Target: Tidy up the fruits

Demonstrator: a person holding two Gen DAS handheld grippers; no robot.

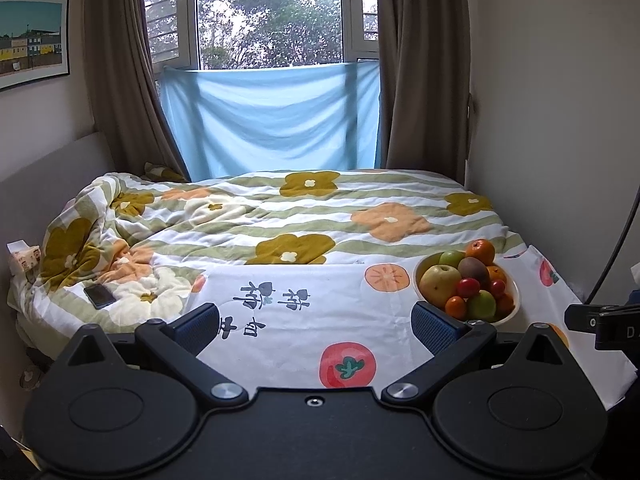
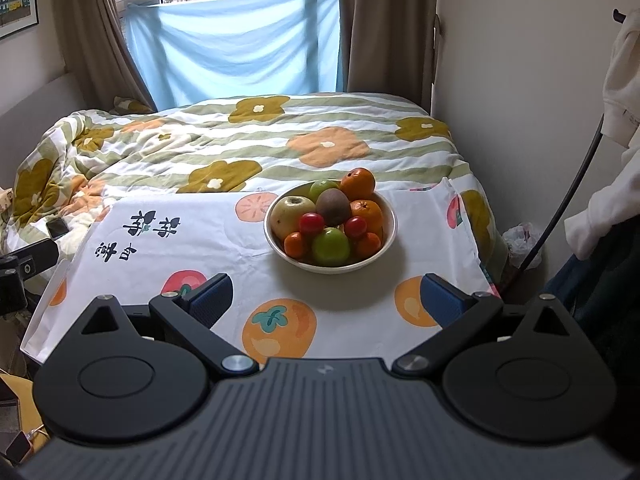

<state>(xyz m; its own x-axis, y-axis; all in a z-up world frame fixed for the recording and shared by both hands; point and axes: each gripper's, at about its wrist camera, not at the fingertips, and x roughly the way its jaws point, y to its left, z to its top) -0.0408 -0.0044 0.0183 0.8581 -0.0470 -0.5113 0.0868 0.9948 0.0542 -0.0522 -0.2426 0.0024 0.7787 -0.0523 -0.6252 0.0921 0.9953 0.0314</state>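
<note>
A white bowl [image 2: 390, 222] piled with fruit stands on a white fruit-print cloth [image 2: 224, 248] spread over the bed. It holds oranges [image 2: 358, 183], a yellow-green apple [image 2: 290, 212], a kiwi [image 2: 333, 202], a green apple [image 2: 331, 246] and small red fruits [image 2: 311, 223]. My right gripper [image 2: 327, 300] is open and empty, just short of the bowl. My left gripper [image 1: 316, 326] is open and empty over the cloth, with the bowl [image 1: 514, 296] to its right beside the right fingertip.
A flowered quilt [image 1: 280, 216] covers the bed behind the cloth, rumpled at the left. A dark phone [image 1: 99, 296] lies on it at the left. The wall runs along the right side. Curtains and a blue sheet [image 1: 272, 120] hang at the window.
</note>
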